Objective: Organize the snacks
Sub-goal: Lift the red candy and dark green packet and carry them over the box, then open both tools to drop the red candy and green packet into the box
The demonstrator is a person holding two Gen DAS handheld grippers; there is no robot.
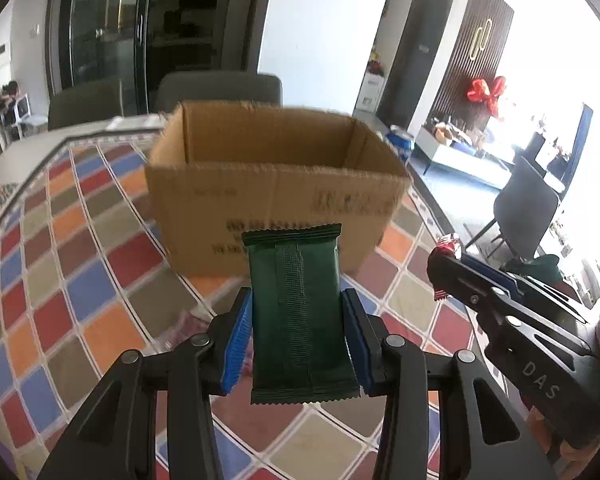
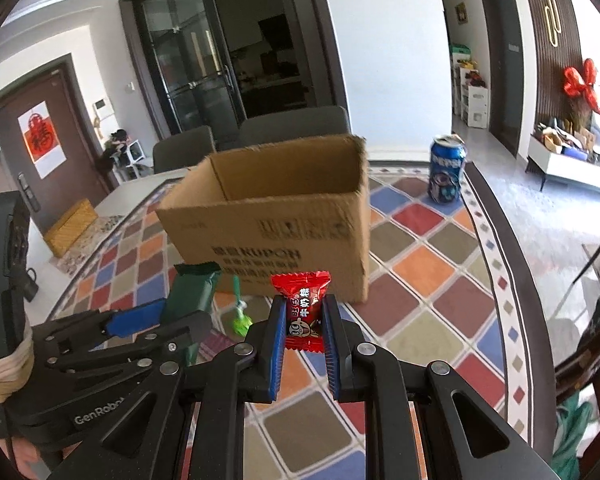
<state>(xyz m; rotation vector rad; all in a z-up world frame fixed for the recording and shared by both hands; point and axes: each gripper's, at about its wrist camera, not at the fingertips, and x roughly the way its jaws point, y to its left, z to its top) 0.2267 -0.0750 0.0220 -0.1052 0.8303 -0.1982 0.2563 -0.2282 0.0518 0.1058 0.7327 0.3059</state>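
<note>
Green foil wraps the long snack bar [image 1: 298, 316] that is clamped upright between the blue pads of the left gripper [image 1: 298, 332], its crimped top edge raised in front of the cardboard box [image 1: 260, 184]. Red wrapping marks the small candy [image 2: 304, 314] that is pinched between the pads of the right gripper [image 2: 303, 332], whose fingers are drawn tightly together on it. Both snacks are held above the table [image 2: 428, 264], just short of the box's near wall and not yet over its opening. The box is seen standing open-topped on the checked tablecloth, with dark printed lettering on its front; its inside cannot be made out. From the right wrist view, the left gripper [image 2: 168, 316] is seen on the left with the green bar [image 2: 190, 292] in it, and a small bright green wrapper [image 2: 242, 318] lies on the cloth near the foot of the box. A blue soda can [image 2: 446, 170] is placed upright near the table's far right edge, well apart from the box. Grey chairs [image 2: 292, 124] are ranged behind the table.
</note>
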